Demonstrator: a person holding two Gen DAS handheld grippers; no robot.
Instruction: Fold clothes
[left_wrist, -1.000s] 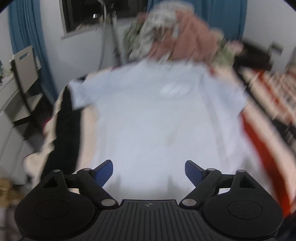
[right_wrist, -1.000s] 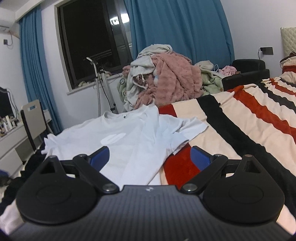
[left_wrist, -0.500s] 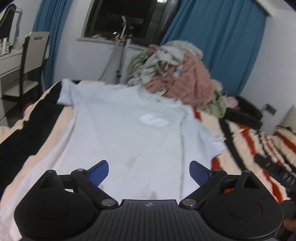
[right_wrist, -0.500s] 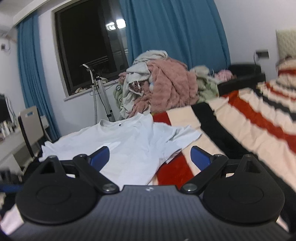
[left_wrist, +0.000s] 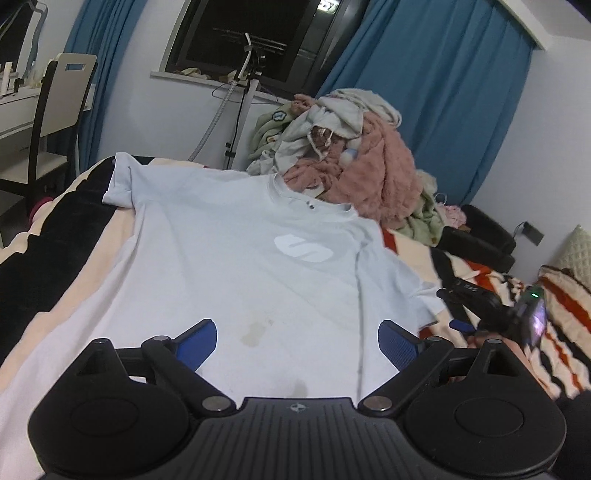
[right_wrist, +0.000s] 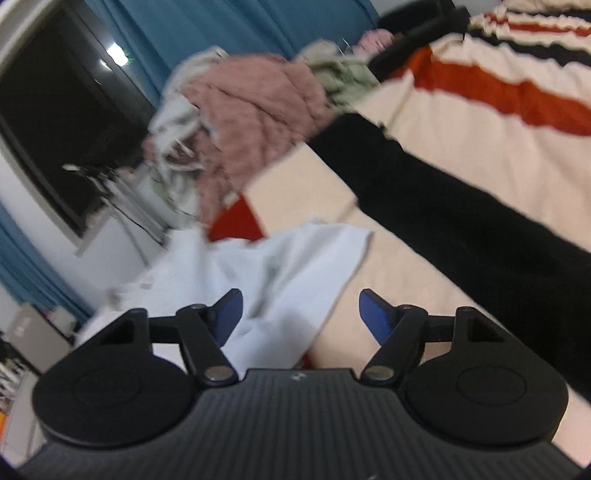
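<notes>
Left view shows the whole white T-shirt under its wide-spread left tool; right view only its sleeve, right tool narrowing, empty.

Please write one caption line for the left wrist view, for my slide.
Open left claw above a white T-shirt spread flat on a striped bed, laundry pile behind.

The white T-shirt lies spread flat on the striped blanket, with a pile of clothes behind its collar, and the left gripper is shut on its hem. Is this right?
Not quite. The left gripper is open, holding nothing; its pads stand apart above the white T-shirt. The left wrist view shows it. The rest is right: the shirt lies flat on the striped blanket, with the pile of clothes behind its collar.
</notes>
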